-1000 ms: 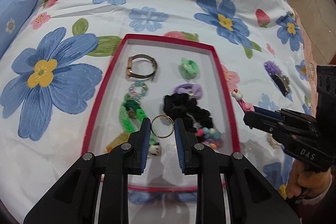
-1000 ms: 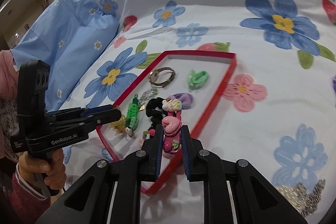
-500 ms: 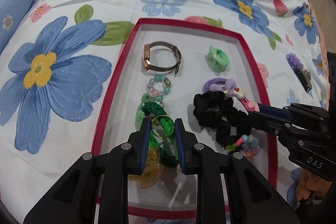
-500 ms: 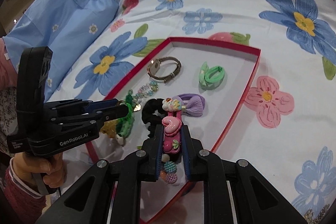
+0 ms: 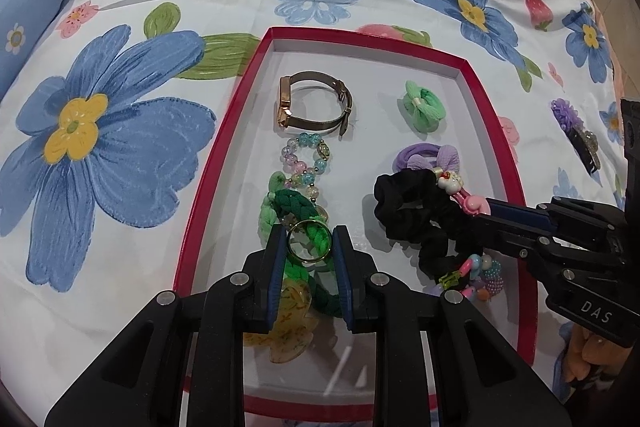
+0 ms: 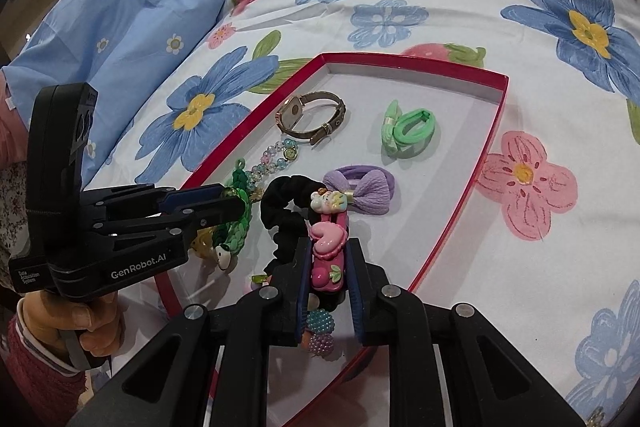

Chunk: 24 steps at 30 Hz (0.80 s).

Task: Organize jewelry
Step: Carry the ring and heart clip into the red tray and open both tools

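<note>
Ring (image 5: 309, 241): thin, gold, round, plain band.

inside the red-rimmed tray (image 5: 224, 163) the far end, between the rim and the watch (image 5: 312, 103), is bare and open. a clear lane runs down the middle between the bead bracelet (image 5: 306, 163) and the green hair tie (image 5: 420, 105). the left column is crowded by the green braided piece (image 5: 292, 207) and the yellow clip (image 5: 288, 339), under the left tool (image 5: 309, 243) clamping a gold ring (image 5: 309, 242). the right side is blocked by the black scrunchie (image 5: 412, 211), the purple bow tie (image 6: 360, 187) and the right tool (image 6: 327, 255) gripping a pink clip (image 6: 326, 251). the near tray floor is bare. the bedsheet (image 5: 120, 187) left of the tray is open.
</note>
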### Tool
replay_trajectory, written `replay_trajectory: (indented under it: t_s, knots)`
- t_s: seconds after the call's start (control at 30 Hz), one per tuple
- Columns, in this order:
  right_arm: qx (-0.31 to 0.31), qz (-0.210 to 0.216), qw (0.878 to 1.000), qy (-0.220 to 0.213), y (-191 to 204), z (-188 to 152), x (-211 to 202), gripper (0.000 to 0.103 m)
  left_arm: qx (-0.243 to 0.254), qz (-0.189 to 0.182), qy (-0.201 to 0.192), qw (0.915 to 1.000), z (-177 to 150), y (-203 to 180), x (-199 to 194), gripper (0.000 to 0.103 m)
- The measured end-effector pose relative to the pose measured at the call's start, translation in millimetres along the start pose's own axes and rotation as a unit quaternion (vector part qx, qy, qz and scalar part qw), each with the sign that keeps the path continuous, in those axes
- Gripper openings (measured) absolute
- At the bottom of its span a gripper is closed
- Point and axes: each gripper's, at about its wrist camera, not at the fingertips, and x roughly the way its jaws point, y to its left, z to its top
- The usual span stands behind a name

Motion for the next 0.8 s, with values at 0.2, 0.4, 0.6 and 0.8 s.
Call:
replay_trajectory:
  t_s: [0.2,0.4,0.6,0.8]
  knots:
    - [0.002,0.002,1.000,0.001,0.3,-0.8,-0.8,0.021,-0.003,0.002,-0.001,1.0000,-1.6,0.9,-1.6,0.026]
    - [0.002,-0.001,1.000,0.000,1.3,-2.8,-1.8,0.021,-0.003,0.003,0.000,1.0000,-2.2,0.3,-2.4,0.026]
    - [0.003,0.000,1.000,0.002,0.9,-2.5,-1.6,0.026,-0.006,0.002,0.000,1.0000,-2.6,1.1,-2.6,0.030]
    - [-0.003,-0.002,1.000,-0.001,3.2,-2.5,-3.8,0.026,-0.004,0.001,0.000,1.0000,-3.7,0.0,-3.2,0.030]
